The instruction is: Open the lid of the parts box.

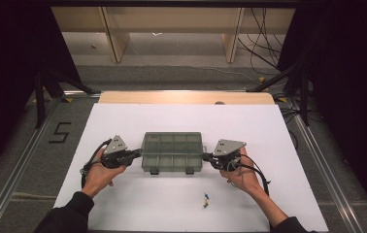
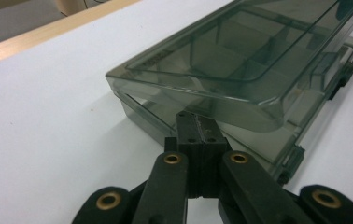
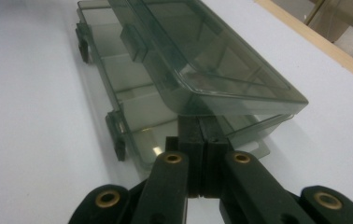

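Observation:
A smoky translucent compartment box (image 1: 172,150) lies in the middle of the white table top (image 1: 181,121). Its lid (image 2: 240,51) is tilted up a little off the base (image 2: 268,135), with the front side lifted and two latches (image 1: 154,171) hanging loose. My left gripper (image 1: 139,153) is shut, its tips (image 2: 195,119) tucked under the lid's edge at the box's left end. My right gripper (image 1: 205,156) is shut too, its tips (image 3: 199,122) under the lid (image 3: 202,51) at the right end, above the base (image 3: 137,107). Nothing sits between either pair of jaws.
A few small coloured pieces (image 1: 206,200) lie on the white top near the front, right of centre. A wooden strip (image 1: 186,97) borders the far side. Stand legs (image 1: 50,90) and cables (image 1: 264,53) are on the floor beyond the table.

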The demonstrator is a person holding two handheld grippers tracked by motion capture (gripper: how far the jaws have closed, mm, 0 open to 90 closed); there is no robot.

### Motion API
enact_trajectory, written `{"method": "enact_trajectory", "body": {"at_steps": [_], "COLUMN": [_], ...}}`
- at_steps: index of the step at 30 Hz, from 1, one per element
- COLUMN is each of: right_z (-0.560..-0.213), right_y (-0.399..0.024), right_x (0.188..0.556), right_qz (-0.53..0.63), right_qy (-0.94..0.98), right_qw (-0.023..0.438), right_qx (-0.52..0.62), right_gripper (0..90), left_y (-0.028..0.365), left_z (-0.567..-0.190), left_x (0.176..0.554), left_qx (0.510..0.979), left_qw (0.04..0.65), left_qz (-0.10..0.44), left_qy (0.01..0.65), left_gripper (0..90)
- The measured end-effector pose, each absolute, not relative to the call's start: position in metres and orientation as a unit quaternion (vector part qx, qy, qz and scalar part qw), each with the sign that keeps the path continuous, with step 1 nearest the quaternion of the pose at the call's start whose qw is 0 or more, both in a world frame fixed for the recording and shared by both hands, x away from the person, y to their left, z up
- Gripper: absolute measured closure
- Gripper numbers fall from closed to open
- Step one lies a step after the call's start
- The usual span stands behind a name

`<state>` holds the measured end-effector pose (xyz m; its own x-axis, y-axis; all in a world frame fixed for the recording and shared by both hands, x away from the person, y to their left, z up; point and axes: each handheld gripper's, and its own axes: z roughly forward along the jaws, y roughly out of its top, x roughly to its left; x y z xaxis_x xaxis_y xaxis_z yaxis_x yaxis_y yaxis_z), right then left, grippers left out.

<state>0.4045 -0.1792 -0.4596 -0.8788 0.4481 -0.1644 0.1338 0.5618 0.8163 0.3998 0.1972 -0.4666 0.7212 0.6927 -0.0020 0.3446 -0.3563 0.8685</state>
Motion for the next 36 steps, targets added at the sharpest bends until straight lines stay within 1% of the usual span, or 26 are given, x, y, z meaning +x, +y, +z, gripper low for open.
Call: {"method": "enact_trajectory", "body": {"at_steps": [1,12,13,14,19,23,36], "right_z": [-0.459,-0.451,-0.451,-0.450,-0.447,-0.446,-0.443], "right_y": [-0.179,-0.179,-0.178,-0.178,-0.178,-0.177,-0.176], "right_x": [0.405,0.409,0.409,0.410,0.413,0.415,0.424], "right_qz": [0.438,0.456,0.458,0.460,0.464,0.466,0.476], "right_qy": [0.864,0.848,0.846,0.844,0.839,0.835,0.823], "right_qw": [0.183,0.205,0.207,0.210,0.223,0.228,0.240], "right_qx": [0.167,0.174,0.177,0.177,0.179,0.182,0.196], "right_gripper": [90.0,90.0,90.0,90.0,90.0,90.0,90.0], "left_y": [0.198,0.194,0.194,0.193,0.191,0.191,0.191], "left_z": [-0.465,-0.460,-0.459,-0.458,-0.454,-0.450,-0.444], "left_x": [0.401,0.403,0.404,0.403,0.404,0.404,0.410], "left_qx": [0.804,0.790,0.792,0.788,0.785,0.778,0.778], "left_qw": [0.466,0.480,0.481,0.483,0.490,0.498,0.498], "left_qz": [0.191,0.199,0.203,0.203,0.213,0.218,0.225], "left_qy": [0.317,0.325,0.317,0.323,0.314,0.314,0.309], "left_gripper": [89.8,89.8,89.9,89.8,89.8,89.9,89.8]}}
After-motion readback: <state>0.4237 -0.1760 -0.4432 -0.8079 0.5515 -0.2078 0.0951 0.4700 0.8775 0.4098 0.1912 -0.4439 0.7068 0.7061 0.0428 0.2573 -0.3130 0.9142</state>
